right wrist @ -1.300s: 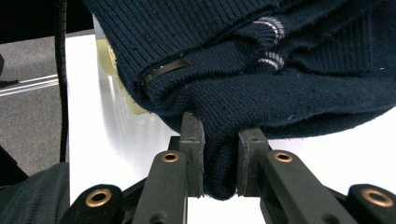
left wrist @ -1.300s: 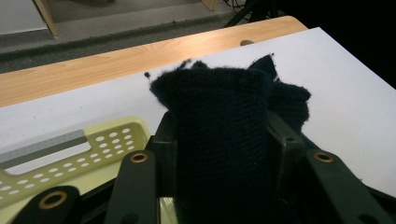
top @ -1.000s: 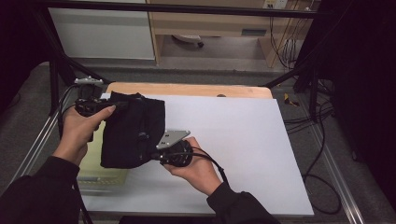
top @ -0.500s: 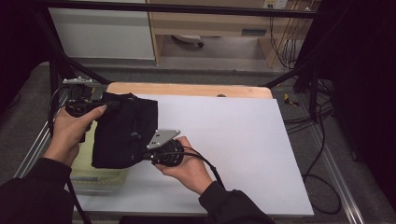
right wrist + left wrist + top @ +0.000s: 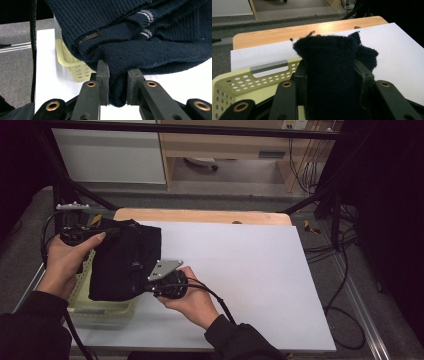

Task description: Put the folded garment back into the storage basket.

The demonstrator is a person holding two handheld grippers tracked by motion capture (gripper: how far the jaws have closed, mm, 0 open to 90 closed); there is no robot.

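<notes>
Two grippers carry one folded dark knit sweater (image 5: 125,260) above a pale yellow perforated basket (image 5: 102,306) at the table's left edge. Left gripper (image 5: 330,75) clamps a thick fold at the sweater's far-left corner. Right gripper (image 5: 117,85) pinches the near-right hem, over white table cover (image 5: 240,270).

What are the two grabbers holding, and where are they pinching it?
Both hold the dark knitted sweater. The left gripper clamps a thick bunched fold at its far end; the right gripper pinches a fold of its lower edge beside the yellow basket.
</notes>
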